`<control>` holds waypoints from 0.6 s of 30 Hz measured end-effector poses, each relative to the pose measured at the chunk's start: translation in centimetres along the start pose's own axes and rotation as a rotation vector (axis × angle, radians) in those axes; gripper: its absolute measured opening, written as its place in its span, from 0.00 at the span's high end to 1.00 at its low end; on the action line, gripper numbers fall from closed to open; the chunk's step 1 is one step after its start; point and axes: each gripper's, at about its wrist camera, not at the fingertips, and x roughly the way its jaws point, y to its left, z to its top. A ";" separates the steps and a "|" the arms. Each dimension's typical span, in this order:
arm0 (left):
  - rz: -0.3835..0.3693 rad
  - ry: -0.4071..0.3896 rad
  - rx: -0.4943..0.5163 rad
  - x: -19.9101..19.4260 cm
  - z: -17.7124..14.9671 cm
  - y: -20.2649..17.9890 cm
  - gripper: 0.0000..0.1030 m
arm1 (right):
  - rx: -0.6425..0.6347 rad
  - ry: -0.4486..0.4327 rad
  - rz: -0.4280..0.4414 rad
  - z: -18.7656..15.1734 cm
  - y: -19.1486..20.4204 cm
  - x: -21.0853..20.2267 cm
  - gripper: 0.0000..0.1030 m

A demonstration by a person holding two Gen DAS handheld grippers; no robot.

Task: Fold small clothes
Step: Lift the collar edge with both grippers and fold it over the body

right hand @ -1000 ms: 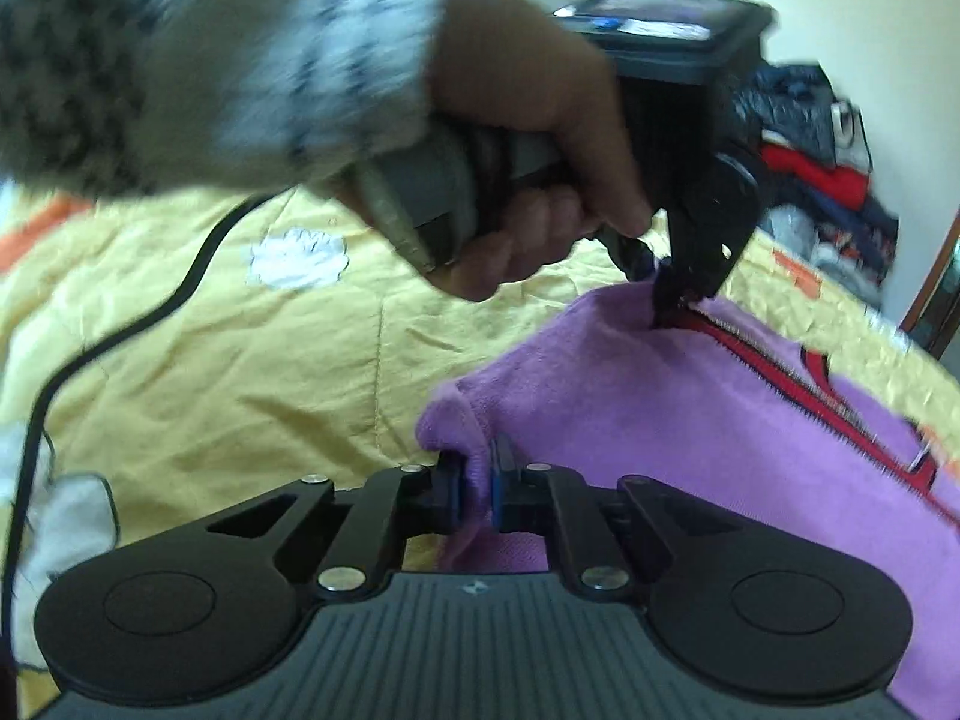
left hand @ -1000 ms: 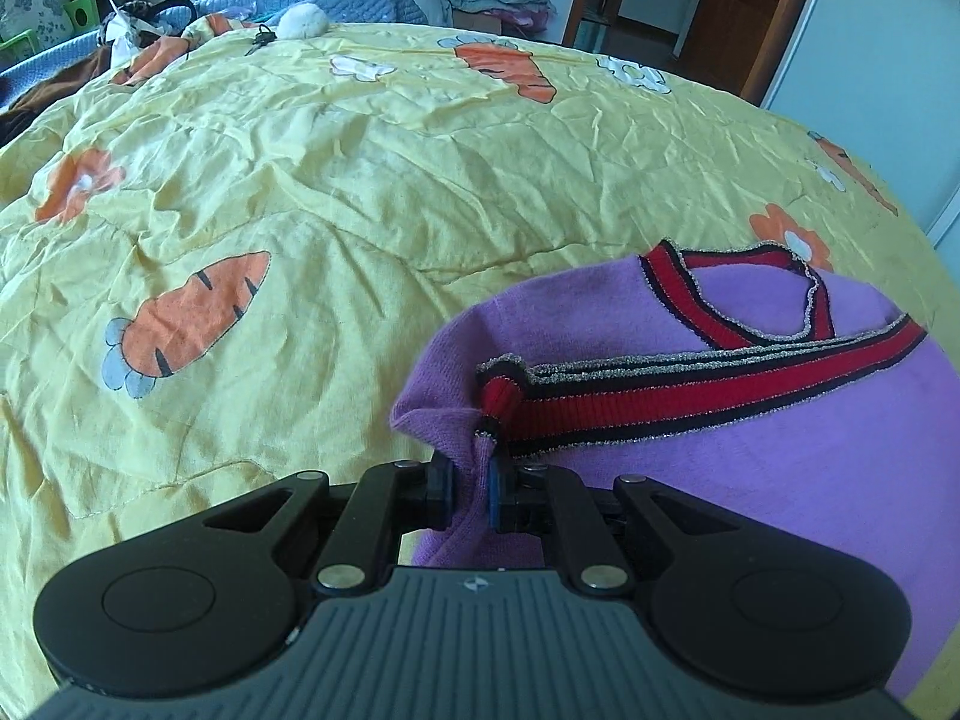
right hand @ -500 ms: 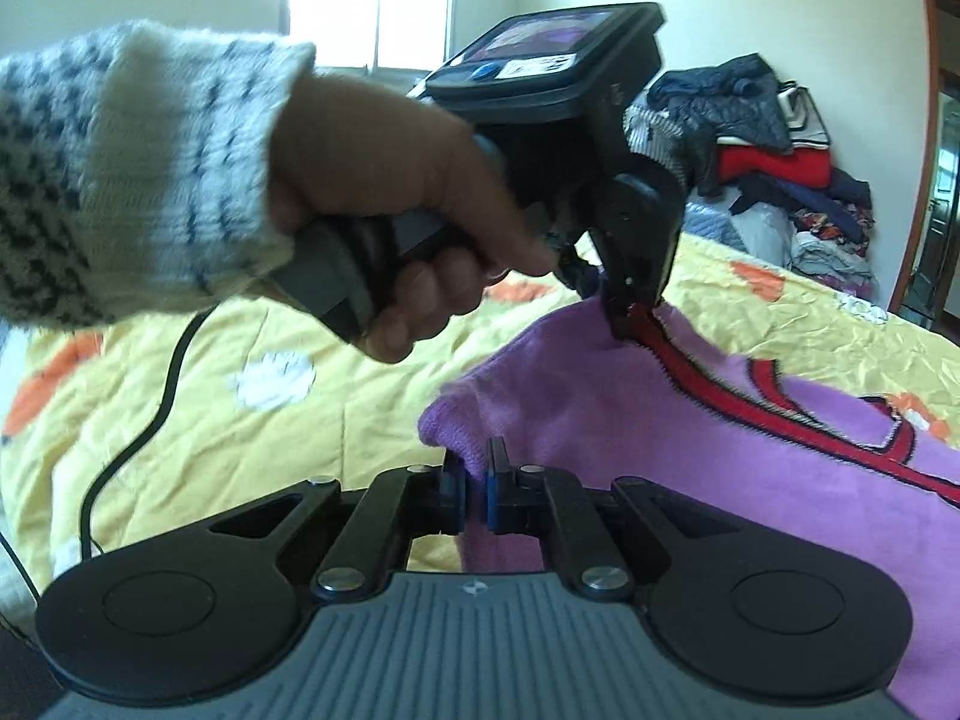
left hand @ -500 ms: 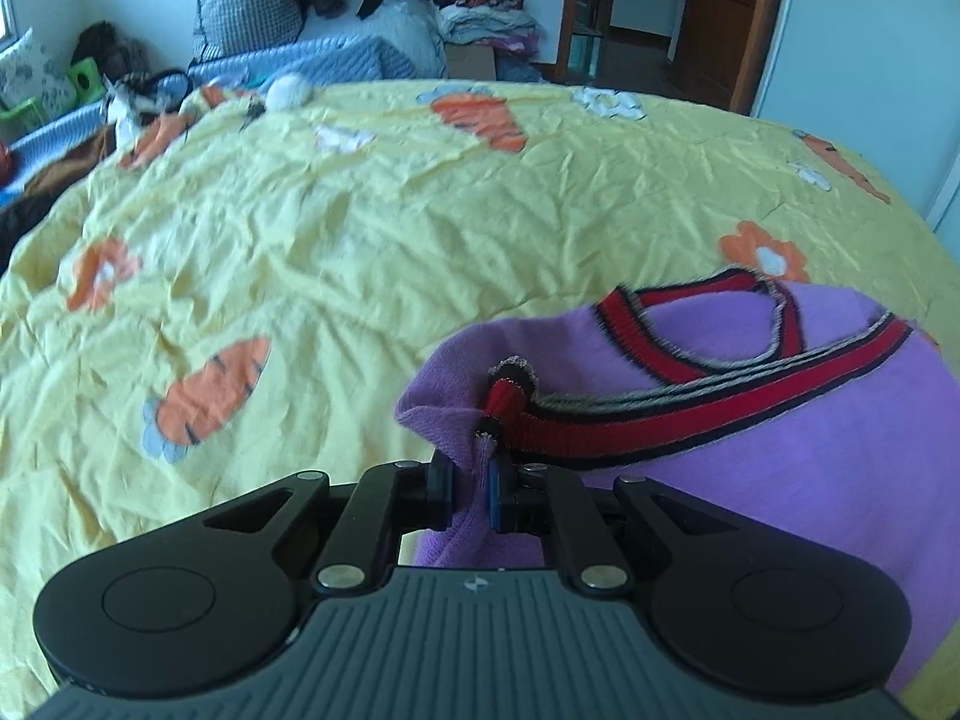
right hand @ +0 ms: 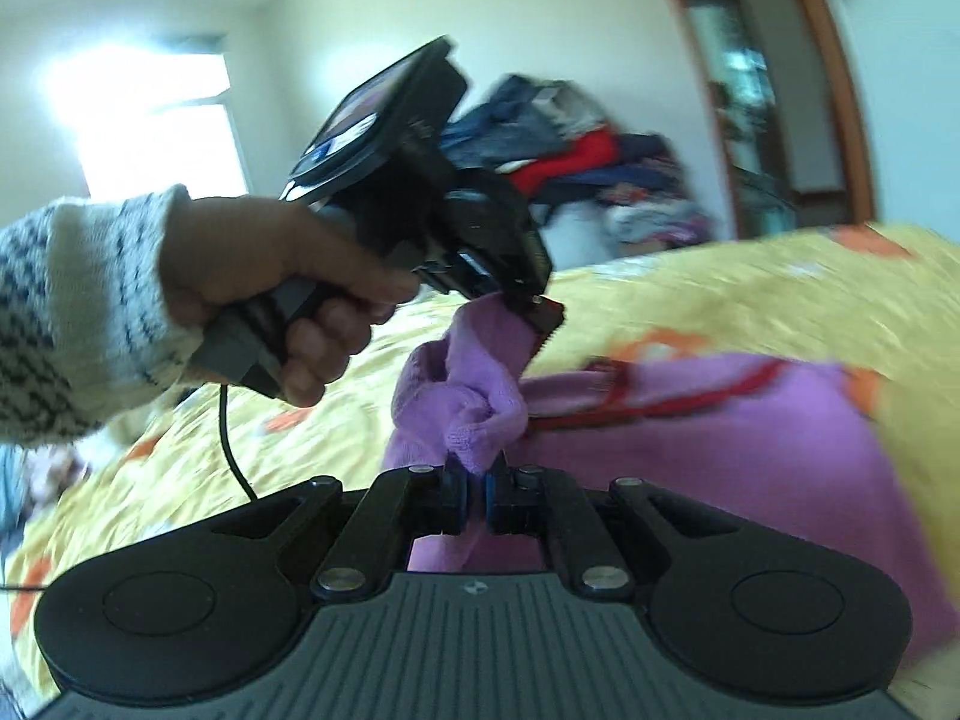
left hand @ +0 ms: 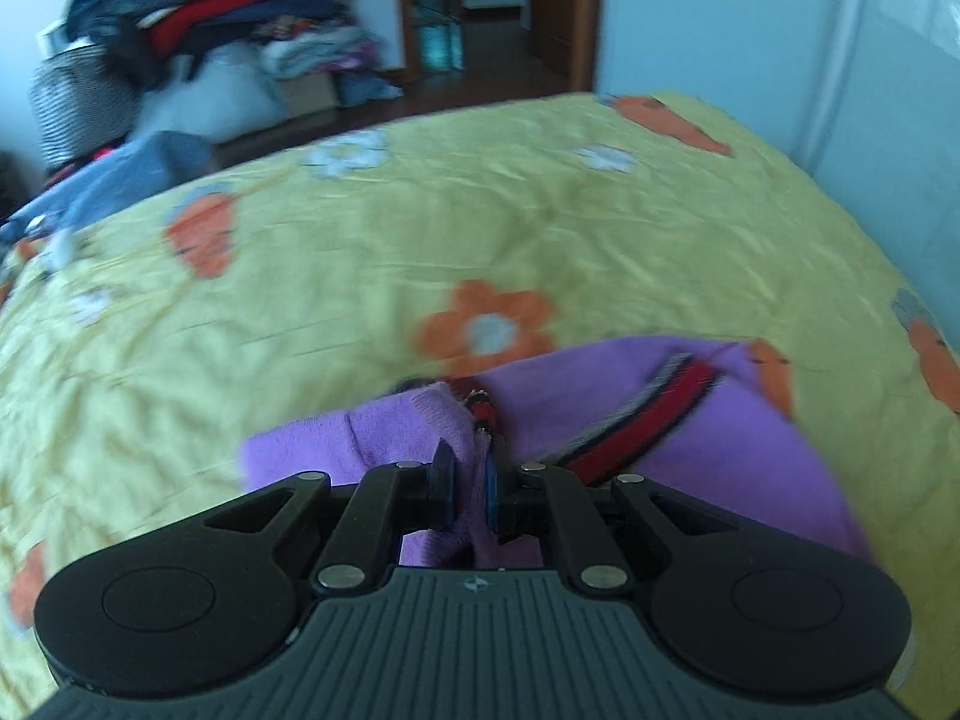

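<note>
Both grippers, left [left hand: 471, 489] and right [right hand: 474, 501], pinch the purple sweater's [right hand: 690, 420] near edge, lifting it off the bedspread [left hand: 360, 276] to fold.

The left wrist view is taken from just behind the left gripper [left hand: 471, 489], low and close over the purple garment [left hand: 708, 468], facing across the yellow bedspread [left hand: 360, 252] toward a clothes pile [left hand: 210, 18] and doorway [left hand: 486, 0]. The right wrist view is taken from just behind the right gripper [right hand: 474, 501], equally close, facing the same way. The garment, bedspread, clothes pile and doorway are shared; the left gripper is seen in the right view.
</note>
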 end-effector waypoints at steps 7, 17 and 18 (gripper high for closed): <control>-0.048 0.048 0.094 3.7 2.3 -7.4 0.90 | 0.168 -0.028 -0.085 -0.8 -6.3 -3.4 0.95; -0.108 0.081 0.165 6.2 3.3 -14.4 0.90 | 0.256 -0.040 -0.162 -1.9 -10.2 -7.0 0.96; -0.113 0.080 0.167 6.4 3.4 -14.9 0.90 | 0.269 -0.041 -0.171 -2.0 -10.5 -7.2 0.96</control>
